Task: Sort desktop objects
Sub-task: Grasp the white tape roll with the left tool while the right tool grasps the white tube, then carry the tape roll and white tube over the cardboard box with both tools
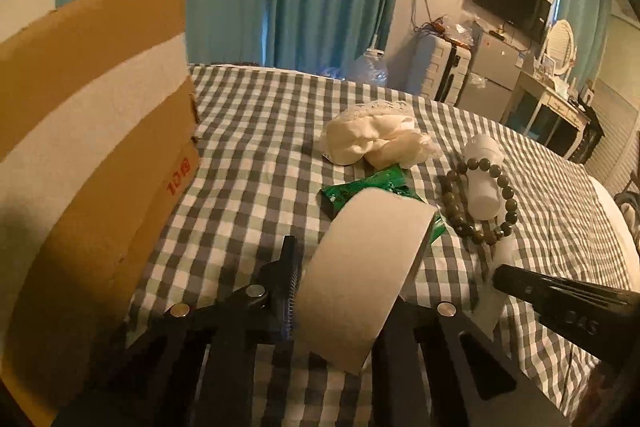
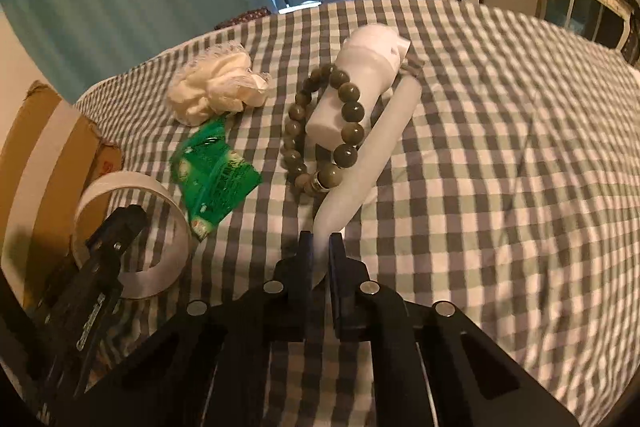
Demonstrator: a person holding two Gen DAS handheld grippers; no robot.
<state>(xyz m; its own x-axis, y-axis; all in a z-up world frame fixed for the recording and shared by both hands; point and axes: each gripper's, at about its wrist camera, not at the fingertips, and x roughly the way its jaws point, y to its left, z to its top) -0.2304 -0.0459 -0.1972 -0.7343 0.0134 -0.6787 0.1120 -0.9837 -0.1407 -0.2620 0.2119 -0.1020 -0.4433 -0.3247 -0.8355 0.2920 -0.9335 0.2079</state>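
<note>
Right wrist view looks down the right tool (image 2: 320, 247), whose jaws are pinched on the near, narrow end of a long white stick (image 2: 360, 163) — a pale tapered rod lying on the checked bedspread (image 2: 500, 147). The rod's long axis runs almost straight away from that tool, leaning slightly to the right, so its far end points toward a white bottle (image 2: 360, 87) lying on its side just beside it. A bracelet of dark beads (image 2: 320, 131) is looped over the bottle, and its nearest beads touch or nearly touch the rod; any lift probably needs to draw the rod back along its own line to avoid dragging the beads.

Left wrist view shows the left tool (image 1: 340, 291) narrowed onto the wall of a roll of white tape (image 1: 360, 267), one finger inside the ring and one outside, with the roll standing on edge against the bedspread. A cardboard box (image 1: 88, 167) stands just to the left of that tool — the nearer hand for it, I judge. Beyond the tape lie a green packet (image 1: 360, 187), partly under the roll, and a crumpled white cloth (image 1: 372, 139).
</note>
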